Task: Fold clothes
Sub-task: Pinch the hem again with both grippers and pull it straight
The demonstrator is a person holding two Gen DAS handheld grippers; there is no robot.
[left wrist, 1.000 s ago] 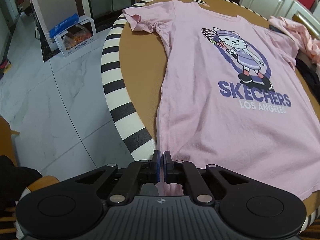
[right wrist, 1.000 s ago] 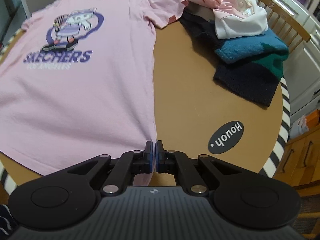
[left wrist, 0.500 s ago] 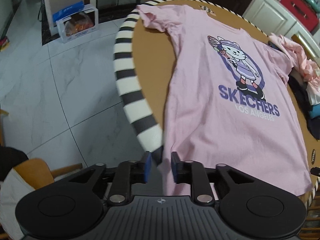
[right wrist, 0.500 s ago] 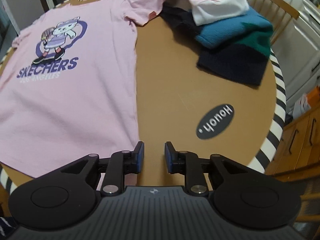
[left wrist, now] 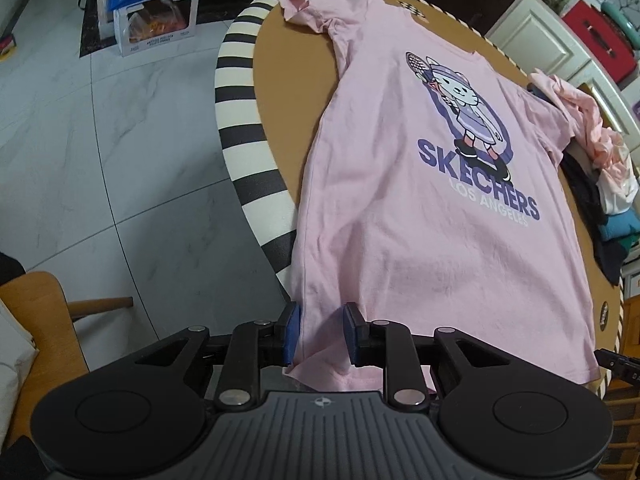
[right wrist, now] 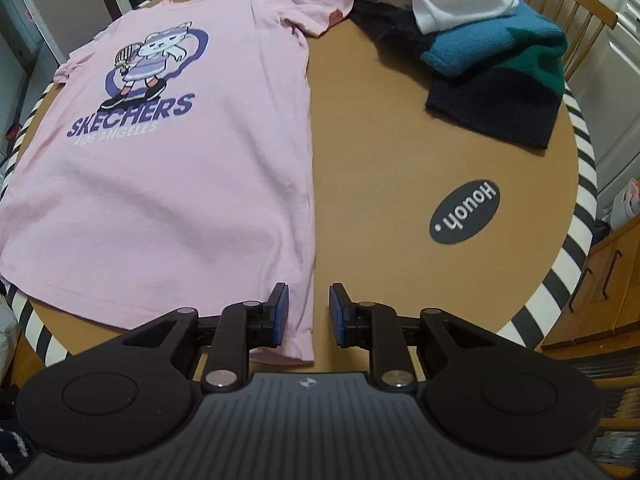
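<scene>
Two claws just spread, left claw, right claw, astride pink T-shirt hem

A pink T-shirt lies spread flat, print up, on the round brown table with its striped rim; the hem corner hangs over the near edge. The left claw has just been opening; its blue pads stand apart, the corner loose between them.

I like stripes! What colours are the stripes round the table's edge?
Black and white stripes on the table rim, clearest in the left wrist view.
</scene>
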